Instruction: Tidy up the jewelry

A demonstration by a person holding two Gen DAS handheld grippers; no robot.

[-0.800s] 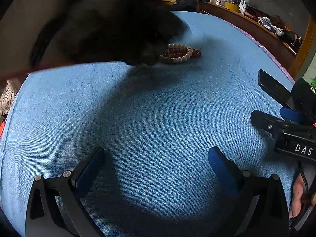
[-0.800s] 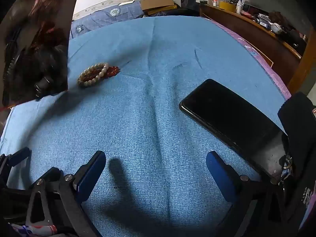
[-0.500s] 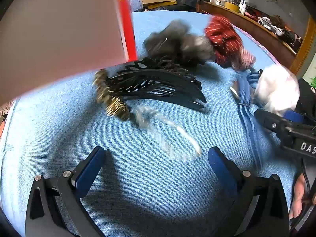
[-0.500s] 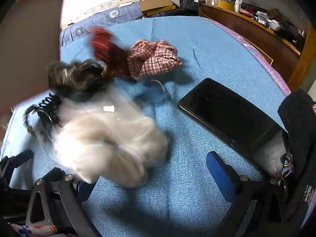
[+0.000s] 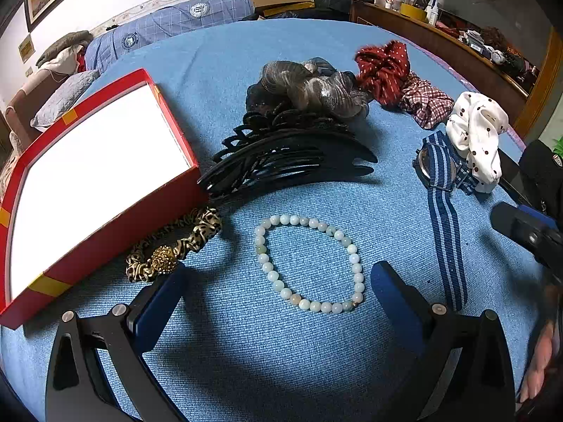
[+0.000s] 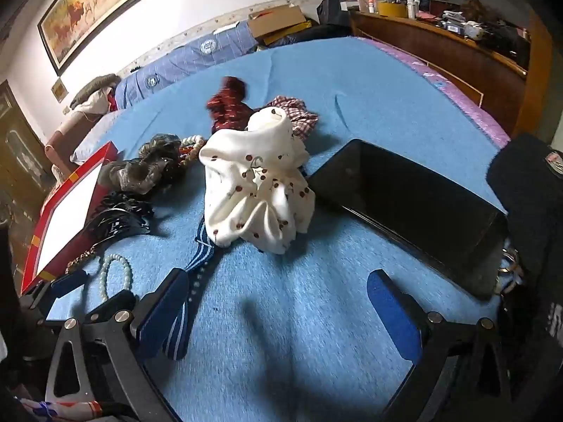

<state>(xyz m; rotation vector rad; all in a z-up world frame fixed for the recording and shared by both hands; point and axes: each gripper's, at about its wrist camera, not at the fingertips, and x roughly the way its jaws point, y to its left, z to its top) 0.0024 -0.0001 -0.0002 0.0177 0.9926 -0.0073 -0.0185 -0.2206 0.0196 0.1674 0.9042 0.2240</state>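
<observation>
Left gripper: fingers spread wide, nothing held, above blue bedcover. Pale bead bracelet flat on bedcover between spread fingers, untouched. Red box at left, leopard-print scrunchie against its side. Black hair claw beyond bracelet. Right gripper: fingers spread wide, empty. White dotted scrunchie ahead, beside black phone.

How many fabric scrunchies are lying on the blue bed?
5: leopard scrunchie by the red box, grey scrunchie behind the black clips, dotted red scrunchie, plaid scrunchie, white scrunchie. Others may hide underneath.
</observation>
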